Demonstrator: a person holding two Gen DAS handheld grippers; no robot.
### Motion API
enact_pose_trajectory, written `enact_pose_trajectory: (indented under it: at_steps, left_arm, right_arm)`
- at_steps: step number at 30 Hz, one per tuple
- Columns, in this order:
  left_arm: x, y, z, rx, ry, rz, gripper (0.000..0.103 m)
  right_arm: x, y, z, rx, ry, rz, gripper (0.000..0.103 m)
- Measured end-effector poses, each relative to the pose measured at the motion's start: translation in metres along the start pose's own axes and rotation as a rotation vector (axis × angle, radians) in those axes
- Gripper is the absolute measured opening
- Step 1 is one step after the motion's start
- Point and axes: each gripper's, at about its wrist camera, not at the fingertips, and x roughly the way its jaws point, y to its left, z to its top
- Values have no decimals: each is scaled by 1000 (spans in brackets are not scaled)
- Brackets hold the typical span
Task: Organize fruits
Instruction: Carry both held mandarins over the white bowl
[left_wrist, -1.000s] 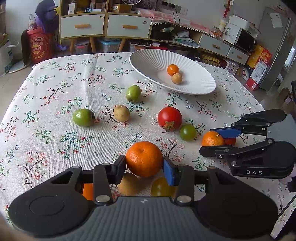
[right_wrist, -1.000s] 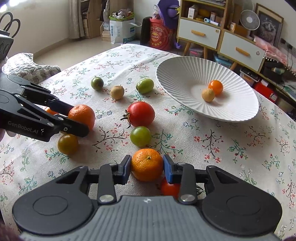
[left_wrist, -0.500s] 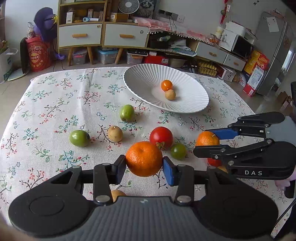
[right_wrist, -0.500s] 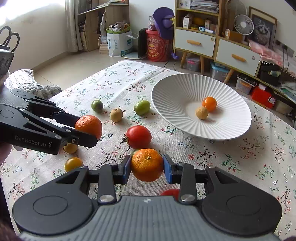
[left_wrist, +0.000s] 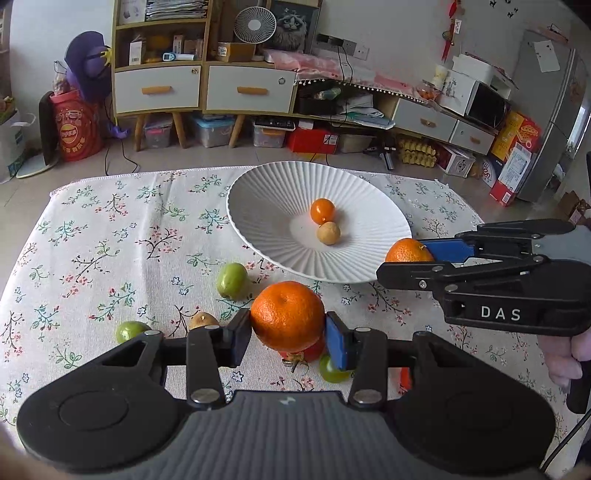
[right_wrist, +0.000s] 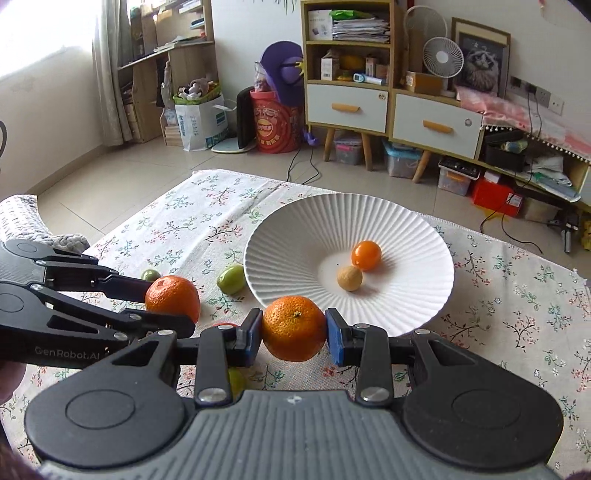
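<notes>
The left gripper (left_wrist: 288, 334) has its jaws pinching a mandarin orange (left_wrist: 287, 315), held above the tabletop (left_wrist: 110, 236) short of the white ribbed plate (left_wrist: 273, 206). The right gripper (right_wrist: 293, 334) has its jaws pinching a second mandarin (right_wrist: 294, 328), just at the near rim of the same plate. Each tool shows in the other's view: the right one's side reads "DAS", the left one's "GenRobot.AI".

In the plate lie a small orange tomato (left_wrist: 322, 211) and a tan round fruit (left_wrist: 328, 233), touching each other. On the tabletop, beside the plate, sits a green fruit (left_wrist: 232, 280); nearer are another green fruit (left_wrist: 130, 331) and a brown one (left_wrist: 203, 321), partly hidden by the left tool. A red tomato (left_wrist: 303, 353) and a green tomato (left_wrist: 330, 371) peek out under the held mandarin.

A white cloth printed with flower sprigs covers the tabletop. Behind stand a wooden cabinet with white drawers (left_wrist: 205, 88), a white desk fan (left_wrist: 255, 25), a framed cat picture (left_wrist: 293, 24), a red drum with printed writing too small to read (left_wrist: 75, 129) and a tiled floor (right_wrist: 110, 173).
</notes>
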Motion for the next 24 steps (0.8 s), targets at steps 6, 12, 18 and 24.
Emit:
enact_pose_trajectory:
  at_steps: [6,12,18,24]
  left_arm:
    - [7,-5,11,-31,-3,-1,40]
    - [12,-17,19,35,-24,4,40]
    - [36,-20,21,93,-21,19,40]
    - [59,-14,38,77,-32,25,40]
  right_arm:
    - [-1,-20,9,96,-36,-22,33]
    - [-1,-40,15,183,-54,-23,33]
    - [13,-56,14,254,-33,-37,33]
    - [29,-66,16,278,-4,-41,33]
